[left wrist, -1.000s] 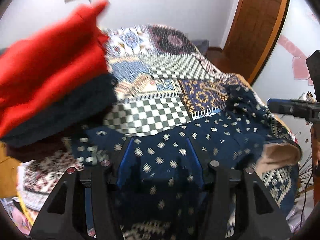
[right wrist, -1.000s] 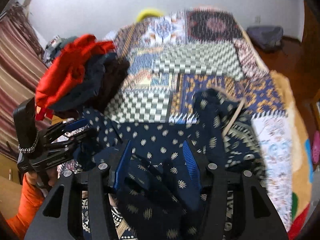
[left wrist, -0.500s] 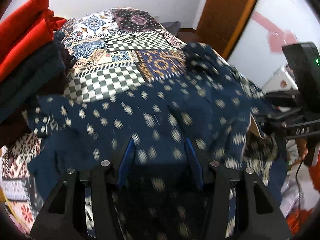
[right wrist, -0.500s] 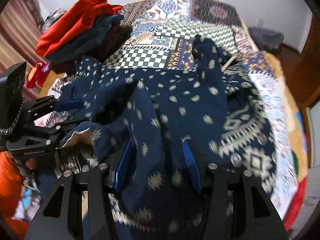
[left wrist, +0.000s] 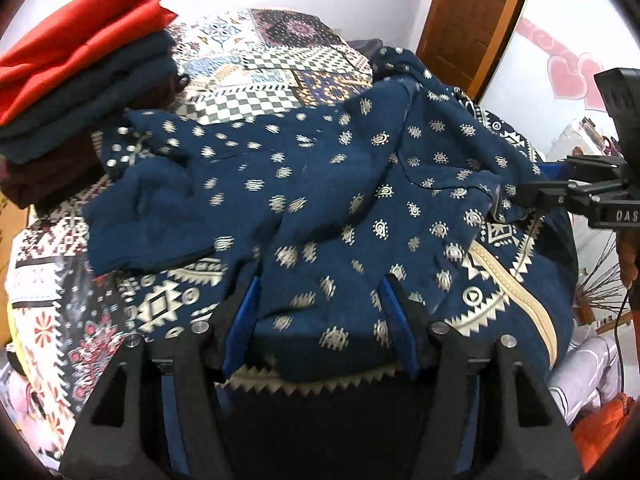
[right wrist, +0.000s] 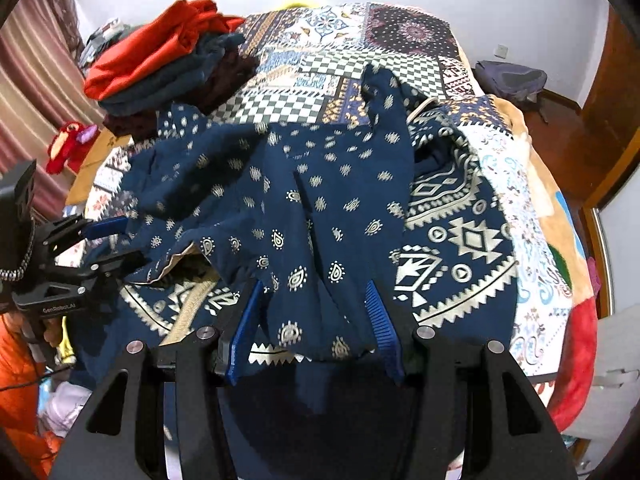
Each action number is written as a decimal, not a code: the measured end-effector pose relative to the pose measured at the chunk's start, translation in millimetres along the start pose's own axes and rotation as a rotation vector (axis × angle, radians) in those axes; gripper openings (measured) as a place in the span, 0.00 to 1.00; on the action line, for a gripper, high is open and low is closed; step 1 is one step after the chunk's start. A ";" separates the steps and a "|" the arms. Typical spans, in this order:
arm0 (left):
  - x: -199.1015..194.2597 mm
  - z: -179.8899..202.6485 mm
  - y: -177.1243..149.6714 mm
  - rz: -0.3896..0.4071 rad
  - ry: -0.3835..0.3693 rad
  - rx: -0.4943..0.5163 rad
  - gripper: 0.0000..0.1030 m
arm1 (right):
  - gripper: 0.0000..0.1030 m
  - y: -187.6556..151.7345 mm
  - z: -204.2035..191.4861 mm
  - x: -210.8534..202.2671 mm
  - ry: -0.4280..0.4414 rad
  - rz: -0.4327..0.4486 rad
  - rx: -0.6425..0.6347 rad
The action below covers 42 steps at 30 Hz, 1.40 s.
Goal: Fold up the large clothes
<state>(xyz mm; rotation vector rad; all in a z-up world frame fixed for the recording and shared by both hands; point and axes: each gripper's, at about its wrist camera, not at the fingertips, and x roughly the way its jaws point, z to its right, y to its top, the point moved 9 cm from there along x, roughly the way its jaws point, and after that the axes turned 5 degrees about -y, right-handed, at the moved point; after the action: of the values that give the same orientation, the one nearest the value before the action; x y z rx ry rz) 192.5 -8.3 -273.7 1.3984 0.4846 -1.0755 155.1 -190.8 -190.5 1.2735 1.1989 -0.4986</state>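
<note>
Two grippers are engaged with one navy patterned garment (left wrist: 320, 184), which lies spread and rumpled across the near half of the patchwork bedspread (left wrist: 280, 64).

Left gripper (left wrist: 320, 284): in its own view, at 6 o'clock, blue-lined fingers (left wrist: 248, 312) stand wide apart with the garment's near hem bunched between them. Cloth fills the gap; no pinch is visible. Jaws read as released. In the right wrist view this gripper (right wrist: 116, 240) appears at 9 o'clock, its tips at the garment's edge, where the cloth is lifted and a tan lining shows.

Right gripper (right wrist: 316, 292): at 6 o'clock in its own view, fingers (right wrist: 380, 320) likewise parted, a fold of the garment (right wrist: 304, 208) draped between them and over the near edge. Jaws released, not clenched on the fabric. In the left wrist view it (left wrist: 536, 192) sits at 3 o'clock, tips touching the garment's edge.

Garment condition: creased, one sleeve-like section reaching toward 12 o'clock, with a border of pale geometric print along its lower part.

Surroundings: stack of folded clothes (right wrist: 160, 64), red on top, dark layers beneath, at 10 o'clock on the bedspread, just beside the garment. Wooden door (left wrist: 472, 16) at 1 o'clock in the left view. Dark bag (right wrist: 512, 80) on the floor at 2 o'clock in the right view.
</note>
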 end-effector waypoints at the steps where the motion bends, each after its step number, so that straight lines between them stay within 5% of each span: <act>1: -4.2 -1.5 0.1 0.007 0.004 -0.001 0.61 | 0.48 3.7 2.5 -4.3 0.004 0.008 0.010; 5: -37.0 -24.8 14.3 0.089 0.065 -0.041 0.65 | 0.52 25.5 15.7 -20.6 0.009 0.075 0.059; 9: -64.4 -67.5 31.5 0.175 0.127 -0.144 0.74 | 0.73 51.9 37.4 -30.3 -0.015 0.145 0.126; 15: -70.7 -148.2 46.6 0.213 0.178 -0.332 0.81 | 0.76 82.9 66.3 -13.4 -0.039 0.144 0.218; 22: -16.8 -200.0 42.8 0.134 0.031 -0.519 0.81 | 0.76 101.1 90.9 49.6 -0.036 0.028 0.262; 30: 56.9 -195.5 42.6 0.040 -0.159 -0.611 0.81 | 0.79 106.6 95.8 112.8 0.011 -0.108 0.279; 32: 62.5 -192.3 49.3 0.046 -0.143 -0.595 0.82 | 0.78 111.3 95.5 115.7 0.011 -0.087 0.269; 34: 66.2 -188.3 58.0 0.051 -0.138 -0.564 0.82 | 0.71 115.9 92.3 113.1 0.013 -0.062 0.242; 36: 69.1 -183.0 66.4 0.060 -0.138 -0.546 0.79 | 0.39 118.0 89.7 111.0 0.021 -0.048 0.232; 39: 68.9 -176.9 72.3 0.070 -0.082 -0.505 0.38 | 0.19 125.4 87.2 102.2 0.040 0.014 0.224; 42: 67.9 -175.7 70.2 0.077 -0.015 -0.487 0.22 | 0.16 134.4 79.2 85.4 0.030 0.078 0.204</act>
<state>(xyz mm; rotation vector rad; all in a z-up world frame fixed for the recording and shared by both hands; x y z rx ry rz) 336.8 122.8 -322.5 0.9692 0.6283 -0.8336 330.9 -196.2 -216.6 1.5005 1.1403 -0.5574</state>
